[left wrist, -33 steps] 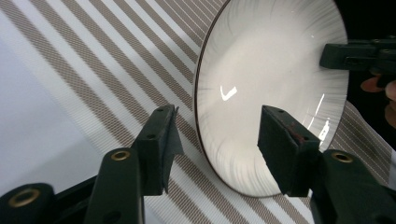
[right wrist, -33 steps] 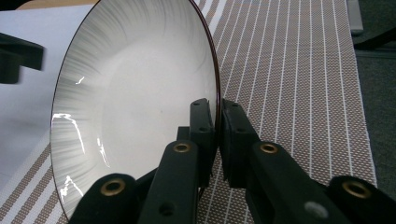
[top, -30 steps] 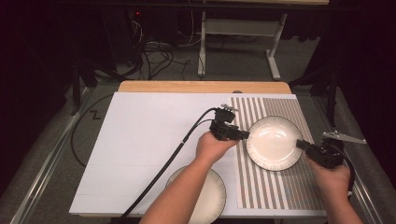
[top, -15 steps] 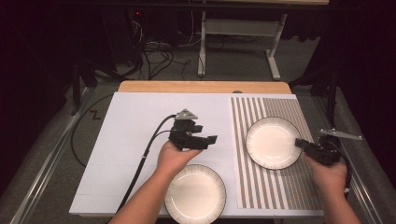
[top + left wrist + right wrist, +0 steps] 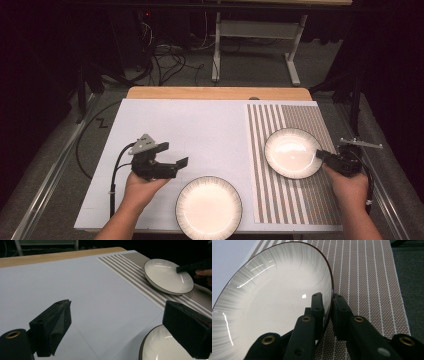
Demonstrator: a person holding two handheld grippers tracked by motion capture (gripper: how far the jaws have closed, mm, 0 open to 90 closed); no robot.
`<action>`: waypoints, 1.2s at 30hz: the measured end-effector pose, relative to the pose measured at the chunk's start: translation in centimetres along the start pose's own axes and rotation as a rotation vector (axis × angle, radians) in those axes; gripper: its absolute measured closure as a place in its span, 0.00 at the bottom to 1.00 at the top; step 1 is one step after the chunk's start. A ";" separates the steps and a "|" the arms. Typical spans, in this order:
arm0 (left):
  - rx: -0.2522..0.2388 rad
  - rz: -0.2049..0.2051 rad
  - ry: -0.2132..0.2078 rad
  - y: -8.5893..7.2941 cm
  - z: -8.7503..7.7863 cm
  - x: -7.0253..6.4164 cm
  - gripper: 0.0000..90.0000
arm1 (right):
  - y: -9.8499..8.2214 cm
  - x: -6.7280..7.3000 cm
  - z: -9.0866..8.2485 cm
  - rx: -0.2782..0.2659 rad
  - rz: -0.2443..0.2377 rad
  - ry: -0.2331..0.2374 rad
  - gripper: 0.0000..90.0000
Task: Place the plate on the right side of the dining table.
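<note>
**Currently: one plate gripped at the rim, one plate free**

Presently, my right gripper [image 5: 321, 154] was clenched on the rim of the far plate [image 5: 292, 152]. In the right gripper view the two black jaws stood one on each side of the dark rim, one pad inside the bowl of the plate, the other outside it. That plate lay on the striped mat [image 5: 300, 200], which covered the right part of the table. My right hand [image 5: 350, 187] held the tool at the mat's right edge.

My left gripper [image 5: 175, 155] was released, its jaws standing well apart and holding nothing. It hung over the white sheet [image 5: 200, 125], on the left part of the table, with my left hand [image 5: 140, 187] behind it. The near plate [image 5: 208, 207] sat on the white sheet at the table's near edge, just beside the mat and apart from the left gripper.

Both plates were white with fine grey streaks toward a dark rim. I could read no brand, label or writing on the plates, mat, sheet or grippers.

A strip of bare wooden tabletop [image 5: 215, 93] showed beyond the sheet.
</note>
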State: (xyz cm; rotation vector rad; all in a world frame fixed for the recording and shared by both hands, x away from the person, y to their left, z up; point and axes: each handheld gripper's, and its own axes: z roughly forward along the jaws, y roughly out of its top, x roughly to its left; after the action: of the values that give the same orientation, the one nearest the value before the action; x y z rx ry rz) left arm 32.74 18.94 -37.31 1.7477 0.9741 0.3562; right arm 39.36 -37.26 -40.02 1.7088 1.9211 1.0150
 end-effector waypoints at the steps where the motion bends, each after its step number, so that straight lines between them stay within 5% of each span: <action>1: -0.013 -0.009 0.005 -0.6 -0.7 0.3 0.09 | 0.0 0.0 0.1 0.003 0.007 -0.002 0.92; 10: -0.060 -0.001 0.109 -4.5 -3.8 2.1 0.00 | -0.2 -0.2 0.8 0.030 0.019 -0.037 0.91; 16: -0.080 0.000 0.130 -5.3 -4.7 2.6 0.00 | -0.6 -0.1 1.2 0.034 0.014 -0.057 0.88; 22: -0.087 -0.010 0.128 -5.5 -4.8 2.8 0.00 | -0.8 0.2 0.6 -0.004 -0.041 -0.089 0.67; 27: -0.109 -0.010 0.132 -5.4 -5.1 2.6 0.00 | -0.8 1.1 -1.0 -0.101 -0.126 -0.066 0.53; 30: -0.122 -0.011 0.131 -5.3 -5.1 2.5 0.00 | -0.8 2.2 -1.7 -0.150 -0.160 -0.009 0.42; 36: -0.121 -0.007 0.120 -5.3 -5.0 2.3 0.00 | -1.6 6.6 -2.7 -0.233 -0.269 0.098 0.22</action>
State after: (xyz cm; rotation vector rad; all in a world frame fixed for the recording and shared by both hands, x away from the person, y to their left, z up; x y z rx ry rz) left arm 28.63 24.47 -40.52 1.6280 1.0221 0.5099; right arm 35.09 -31.62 -38.20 1.2567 1.9399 1.1800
